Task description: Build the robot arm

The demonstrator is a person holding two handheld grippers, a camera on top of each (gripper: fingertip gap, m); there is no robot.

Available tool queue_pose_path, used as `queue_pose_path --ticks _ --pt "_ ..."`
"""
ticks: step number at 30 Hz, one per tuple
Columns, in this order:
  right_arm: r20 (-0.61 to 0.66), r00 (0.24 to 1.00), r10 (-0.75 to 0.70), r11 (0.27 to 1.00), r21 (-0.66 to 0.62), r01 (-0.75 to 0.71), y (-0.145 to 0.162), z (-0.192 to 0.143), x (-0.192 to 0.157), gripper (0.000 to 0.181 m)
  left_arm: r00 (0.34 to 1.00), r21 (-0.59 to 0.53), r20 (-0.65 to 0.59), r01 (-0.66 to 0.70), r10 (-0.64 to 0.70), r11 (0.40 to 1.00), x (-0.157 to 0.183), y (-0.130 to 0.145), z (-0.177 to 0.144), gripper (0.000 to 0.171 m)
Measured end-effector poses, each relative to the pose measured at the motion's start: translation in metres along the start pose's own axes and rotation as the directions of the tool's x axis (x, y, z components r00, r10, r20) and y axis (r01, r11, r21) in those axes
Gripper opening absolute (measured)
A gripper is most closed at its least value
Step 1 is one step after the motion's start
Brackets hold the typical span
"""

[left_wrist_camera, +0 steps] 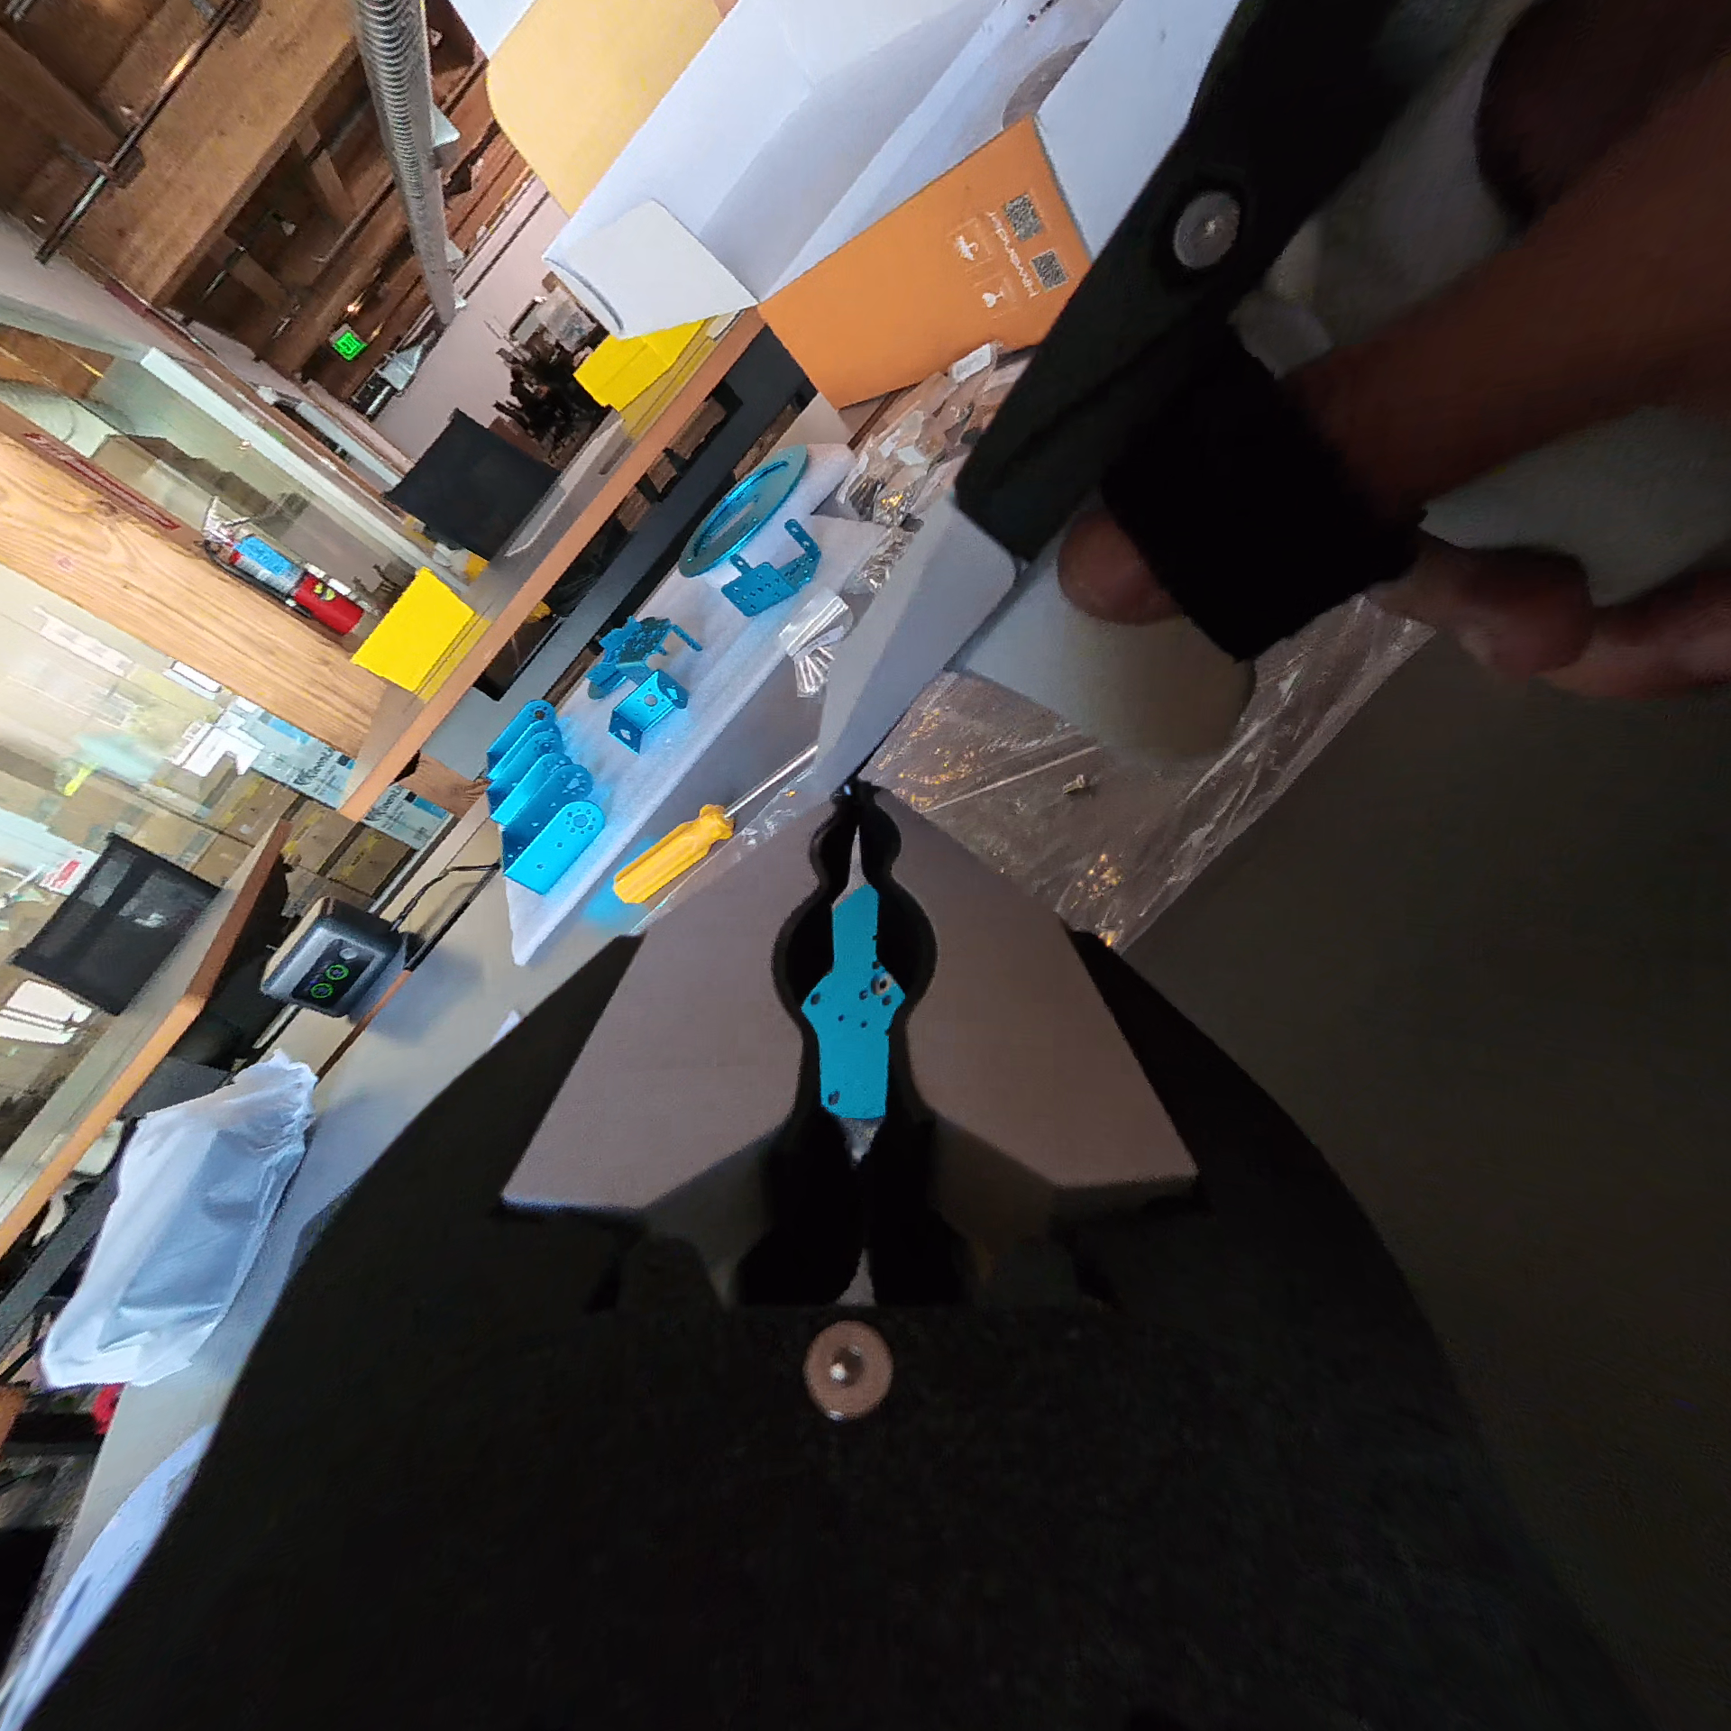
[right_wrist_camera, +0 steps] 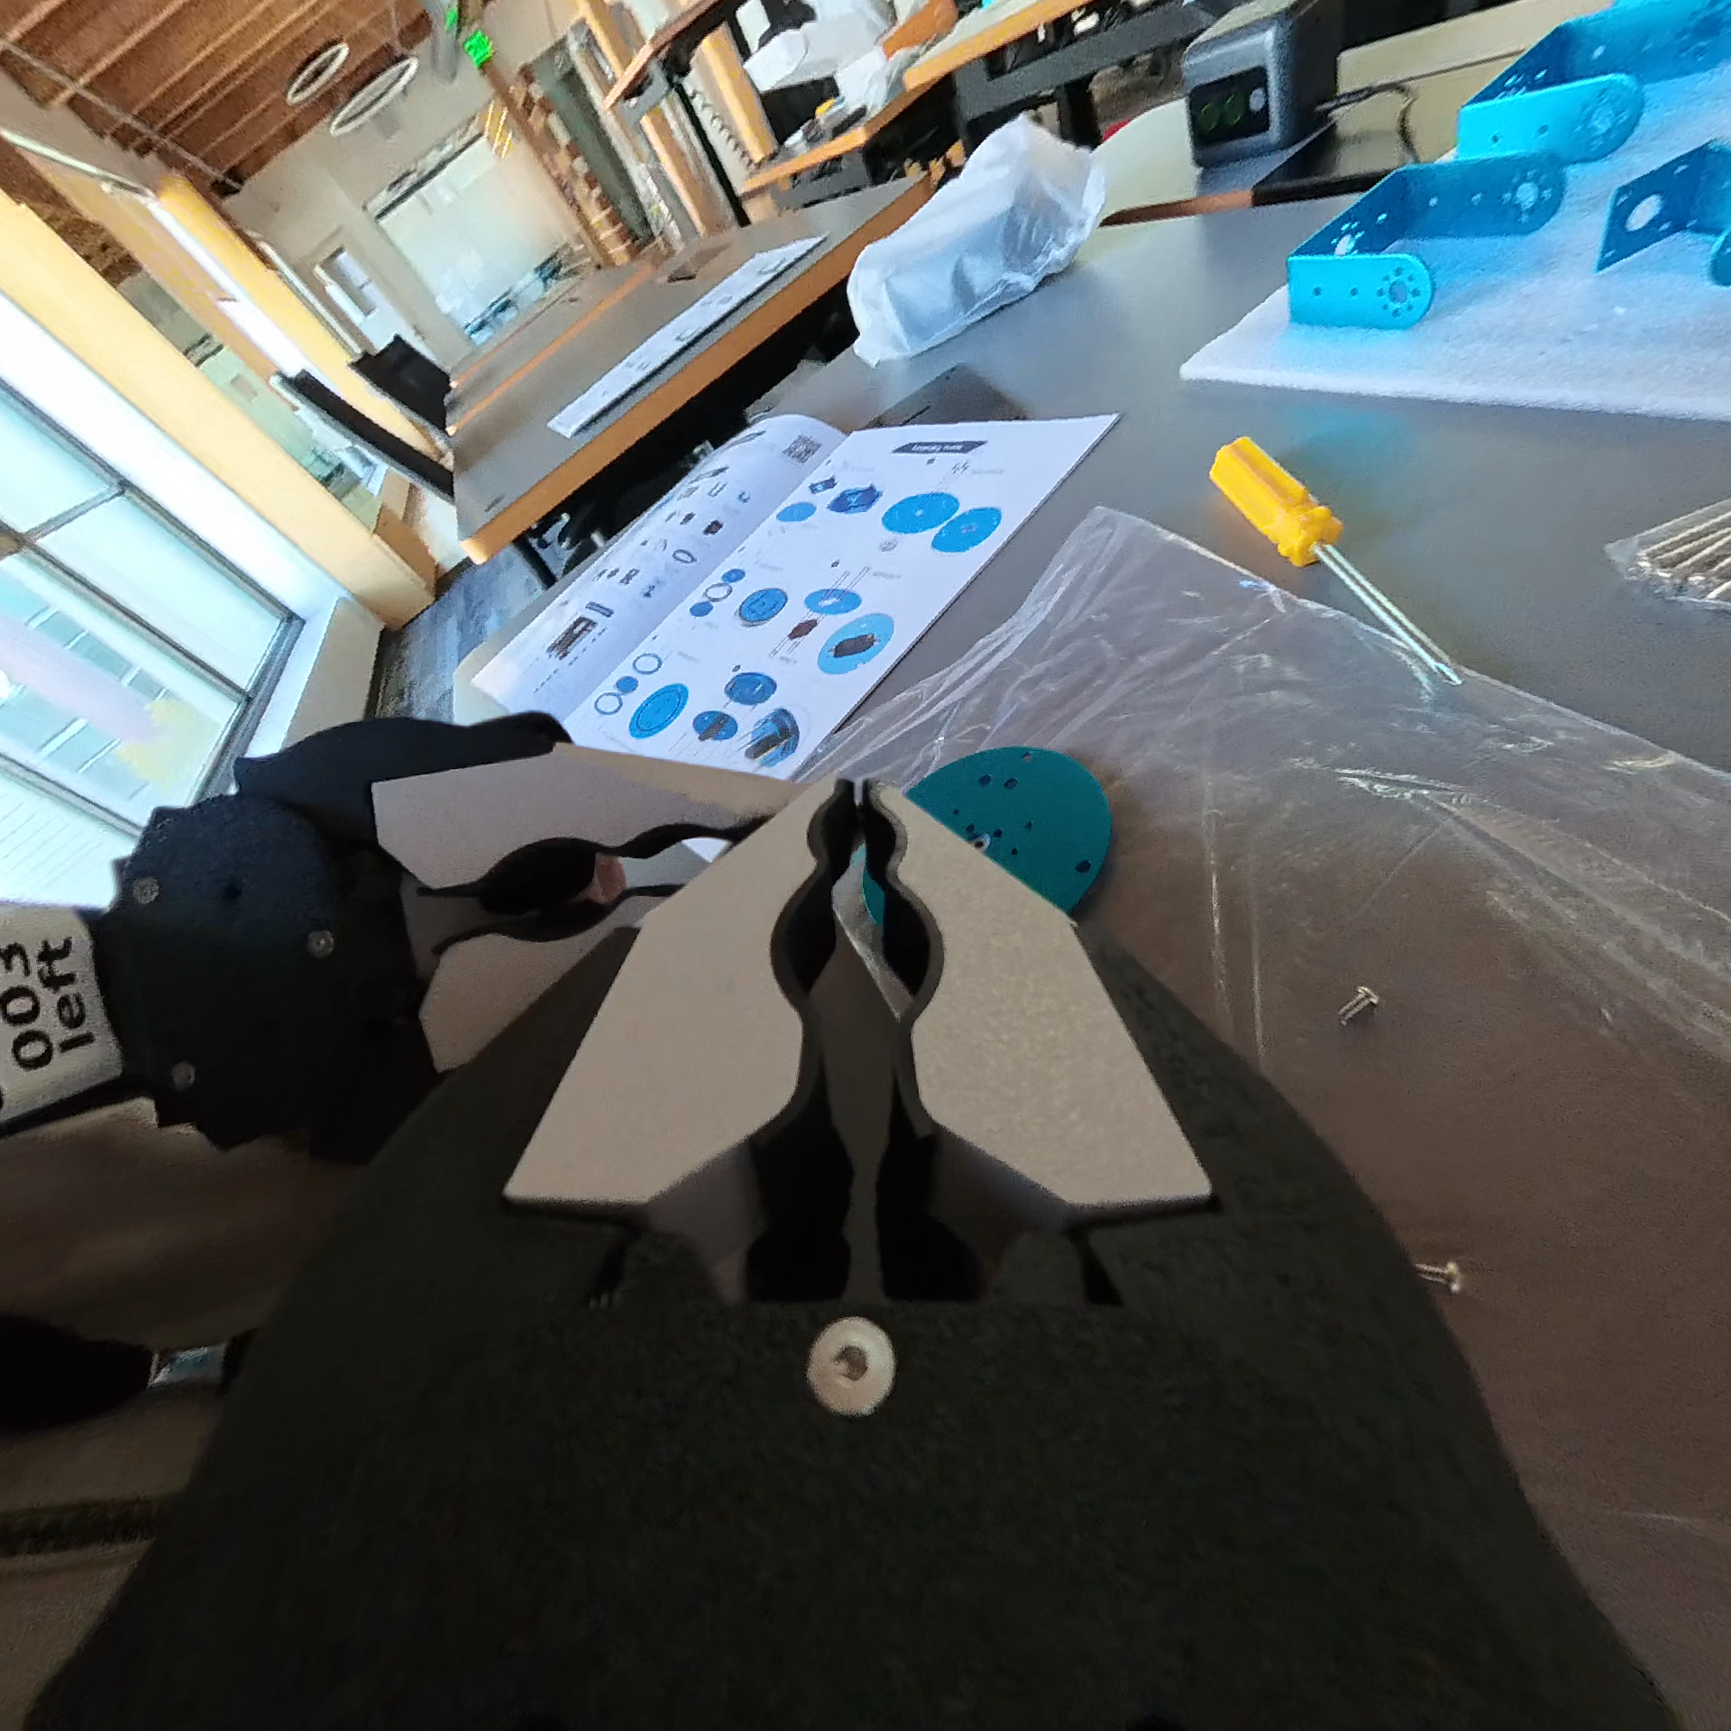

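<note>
Both claws (left_wrist_camera: 857, 806) (right_wrist_camera: 860, 796) pinch 1 blue disc (right_wrist_camera: 1021, 834); only right view shows the booklet (right_wrist_camera: 806, 581).

The grey counter (right_wrist_camera: 1171, 309) carries a booklet (right_wrist_camera: 796, 581), screwdriver (right_wrist_camera: 1283, 515), clear bag (right_wrist_camera: 1311, 749), foam sheet (right_wrist_camera: 1499, 347) and 2 screws (right_wrist_camera: 1358, 1005).

Screwdriver (right_wrist_camera: 1279, 517) lies on table (right_wrist_camera: 1171, 309) between foam sheet (right_wrist_camera: 1461, 361) bearing brackets (right_wrist_camera: 1405, 253) and plastic bag (right_wrist_camera: 1311, 749); booklet (right_wrist_camera: 796, 581) left.
</note>
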State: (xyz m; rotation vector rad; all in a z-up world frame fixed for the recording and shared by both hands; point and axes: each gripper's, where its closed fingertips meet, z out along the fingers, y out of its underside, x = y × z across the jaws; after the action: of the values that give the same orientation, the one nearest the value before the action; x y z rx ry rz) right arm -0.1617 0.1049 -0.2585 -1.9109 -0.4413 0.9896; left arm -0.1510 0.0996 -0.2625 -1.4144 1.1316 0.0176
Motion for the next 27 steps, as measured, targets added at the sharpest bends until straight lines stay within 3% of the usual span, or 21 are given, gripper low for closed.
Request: queue_pose_path --ticks 10,27 --pt "0.106 0.992 0.066 0.998 -0.009 -0.066 0.002 -0.006 0.002 0.001 0.996 0.060 -0.094 0.016 -0.010 0.998 0.007 -0.006 -0.001 0.000" --pt "0.087 0.993 0.077 0.997 -0.025 -0.075 0.006 -0.006 0.011 0.000 0.994 0.038 -0.104 0.031 -0.027 0.999 0.014 -0.003 0.002 0.002"
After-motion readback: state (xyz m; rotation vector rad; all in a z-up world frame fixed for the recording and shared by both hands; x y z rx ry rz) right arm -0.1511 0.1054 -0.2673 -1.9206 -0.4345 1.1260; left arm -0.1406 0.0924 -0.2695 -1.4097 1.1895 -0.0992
